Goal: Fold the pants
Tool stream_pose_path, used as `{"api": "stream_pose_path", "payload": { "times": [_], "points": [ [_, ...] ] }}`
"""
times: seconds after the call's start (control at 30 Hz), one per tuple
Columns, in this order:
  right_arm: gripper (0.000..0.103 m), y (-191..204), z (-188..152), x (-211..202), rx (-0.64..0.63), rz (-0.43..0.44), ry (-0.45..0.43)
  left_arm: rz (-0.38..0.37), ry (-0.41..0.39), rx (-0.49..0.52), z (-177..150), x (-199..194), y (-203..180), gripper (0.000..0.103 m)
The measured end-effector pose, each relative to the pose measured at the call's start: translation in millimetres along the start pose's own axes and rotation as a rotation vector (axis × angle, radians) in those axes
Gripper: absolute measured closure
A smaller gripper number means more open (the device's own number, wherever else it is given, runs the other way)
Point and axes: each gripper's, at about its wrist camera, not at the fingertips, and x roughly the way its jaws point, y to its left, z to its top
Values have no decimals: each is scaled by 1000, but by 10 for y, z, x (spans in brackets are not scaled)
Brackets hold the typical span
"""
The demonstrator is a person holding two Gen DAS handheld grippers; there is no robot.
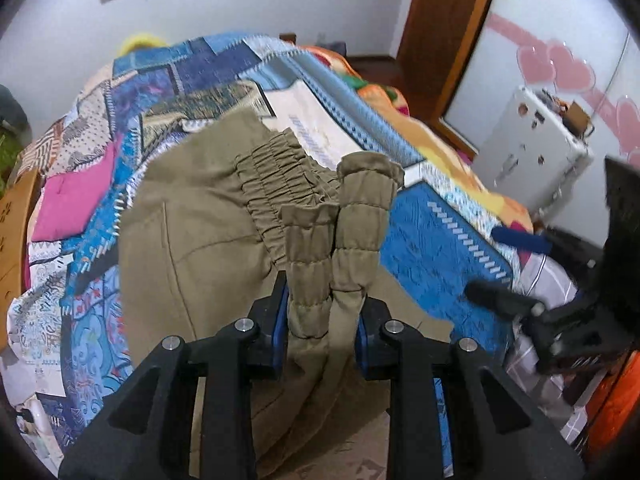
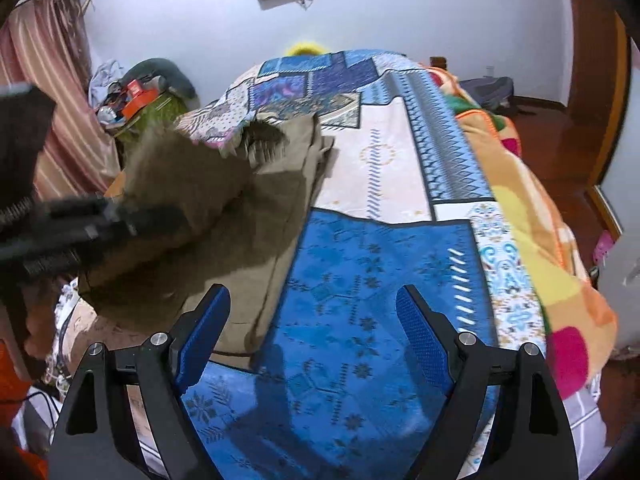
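Note:
Olive-khaki pants [image 1: 192, 240] lie on the patchwork bedspread [image 1: 432, 240], their gathered elastic waistband [image 1: 276, 176] toward the far side. My left gripper [image 1: 322, 300] is shut on the two elastic leg cuffs [image 1: 360, 208], which stand bunched upright between its blue pads above the pants' body. In the right wrist view the lifted pants [image 2: 280, 200] sit to the left, with the blurred left gripper [image 2: 120, 216] gripping the fabric. My right gripper [image 2: 312, 320] hovers open over the blue patch of the bedspread [image 2: 380, 280], just right of the pants, nothing between its fingers.
An orange and yellow blanket [image 2: 540, 240] is piled along the bed's right edge. A white appliance [image 1: 536, 148] stands past it by a wooden door frame [image 1: 448, 40]. A cluttered green-covered stand [image 2: 148, 120] and striped curtain [image 2: 52, 80] are at the far left.

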Motion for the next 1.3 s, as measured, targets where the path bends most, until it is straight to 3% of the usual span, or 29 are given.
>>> {"api": "stream_pose_path", "payload": {
  "times": [0.03, 0.1, 0.17, 0.3, 0.43, 0.57, 0.73, 0.8, 0.93, 1.03, 1.13, 1.23, 1.3],
  "points": [
    [21, -14, 3, -17, 1, -6, -3, -13, 16, 3, -13, 10, 6, 62],
    [21, -43, 19, -41, 4, -16, -11, -45, 28, -2, -45, -4, -9, 37],
    [21, -51, 38, -63, 7, -20, -21, -44, 6, -2, -70, -84, -5, 29],
    [20, 10, 124, -106, 9, -10, -58, 6, -56, -1, -44, -309, 105, 25],
    [20, 123, 227, -92, -1, 19, -81, 63, -108, -59, 55, -464, 446, 21],
    [19, 265, 312, -18, -9, 62, -93, 180, -139, -102, 190, -480, 896, 15],
    [19, 354, 335, 170, -13, 130, -69, 273, -96, -131, 385, -217, 1386, 14],
    [19, 344, 306, 320, -20, 104, -32, 300, -59, -127, 482, -25, 1551, 15],
    [20, 288, 175, 559, -60, 57, 52, 263, -9, -132, 646, 306, 1717, 15],
    [20, 184, 92, 594, -28, 101, 64, 203, 30, -140, 787, 574, 1790, 15],
    [20, 157, 114, 596, -28, 115, 71, 160, 84, -87, 898, 833, 1745, 14],
    [20, 178, 151, 594, -64, 99, 66, 230, 166, -25, 855, 1173, 1707, 7],
    [20, 185, 169, 600, -82, 97, 67, 222, 152, -29, 771, 1218, 1748, 4]
  ]
}}
